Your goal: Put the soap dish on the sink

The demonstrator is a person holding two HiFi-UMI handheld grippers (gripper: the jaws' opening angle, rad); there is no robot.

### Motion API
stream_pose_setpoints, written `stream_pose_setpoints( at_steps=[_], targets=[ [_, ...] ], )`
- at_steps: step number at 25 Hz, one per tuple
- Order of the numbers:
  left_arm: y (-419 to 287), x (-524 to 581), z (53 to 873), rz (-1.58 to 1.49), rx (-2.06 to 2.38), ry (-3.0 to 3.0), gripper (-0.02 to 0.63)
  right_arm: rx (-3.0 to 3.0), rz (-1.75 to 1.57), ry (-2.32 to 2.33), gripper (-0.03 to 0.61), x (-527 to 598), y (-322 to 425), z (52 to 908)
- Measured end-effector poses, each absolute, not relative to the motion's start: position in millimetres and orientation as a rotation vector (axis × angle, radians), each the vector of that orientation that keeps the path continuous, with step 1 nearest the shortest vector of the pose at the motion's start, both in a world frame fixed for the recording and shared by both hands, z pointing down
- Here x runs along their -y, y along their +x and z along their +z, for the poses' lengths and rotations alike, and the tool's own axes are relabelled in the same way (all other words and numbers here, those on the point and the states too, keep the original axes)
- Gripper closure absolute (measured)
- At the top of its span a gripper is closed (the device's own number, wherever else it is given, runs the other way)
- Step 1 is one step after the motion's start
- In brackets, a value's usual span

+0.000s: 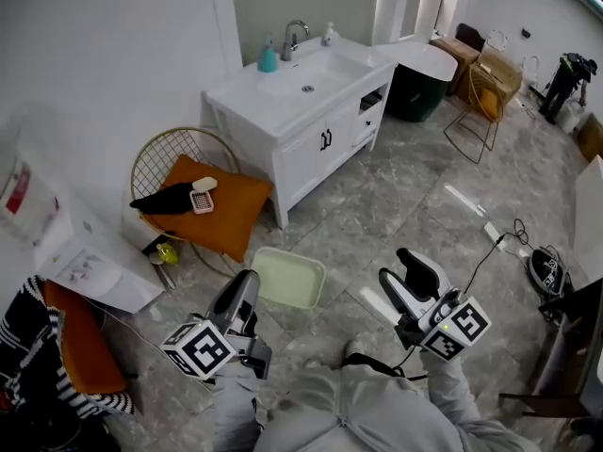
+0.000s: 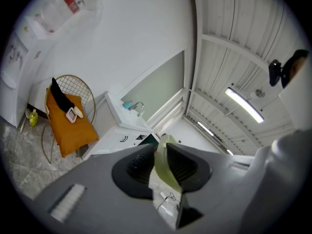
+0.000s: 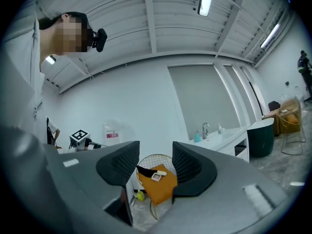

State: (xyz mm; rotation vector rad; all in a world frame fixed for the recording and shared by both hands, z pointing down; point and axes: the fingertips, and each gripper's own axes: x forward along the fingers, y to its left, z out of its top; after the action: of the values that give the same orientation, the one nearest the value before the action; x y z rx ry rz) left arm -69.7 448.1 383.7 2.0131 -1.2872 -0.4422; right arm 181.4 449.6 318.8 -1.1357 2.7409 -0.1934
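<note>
My left gripper (image 1: 252, 285) is shut on the rim of a pale green rectangular dish (image 1: 287, 278), which hangs low over the grey marble floor. In the left gripper view the dish's thin edge (image 2: 169, 172) is pinched between the two dark pads of that gripper (image 2: 161, 160). The white sink cabinet (image 1: 283, 111) stands further off against the wall, with a chrome faucet (image 1: 294, 36). It also shows small in the distance as the sink (image 2: 127, 116) and the sink (image 3: 222, 134). My right gripper (image 1: 416, 269) is open with nothing in it, and the right gripper (image 3: 156, 164) points level.
A wire chair with an orange cushion (image 1: 224, 213) left of the cabinet bears a black cloth and a small white gridded holder (image 1: 201, 201). A teal bottle (image 1: 268, 57) stands by the faucet. A dark green bin (image 1: 415, 90) is beyond the sink. Cables (image 1: 499, 241) lie at right.
</note>
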Motion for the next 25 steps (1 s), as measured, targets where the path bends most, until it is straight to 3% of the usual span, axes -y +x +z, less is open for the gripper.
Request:
stream_pose_setpoints(
  at_steps=[25],
  targets=[
    [-18, -274, 383, -0.452, 1.478, 1.914, 0.477, -2.762, -0.3, -0.977, 0.371, -240, 247, 343]
  ],
)
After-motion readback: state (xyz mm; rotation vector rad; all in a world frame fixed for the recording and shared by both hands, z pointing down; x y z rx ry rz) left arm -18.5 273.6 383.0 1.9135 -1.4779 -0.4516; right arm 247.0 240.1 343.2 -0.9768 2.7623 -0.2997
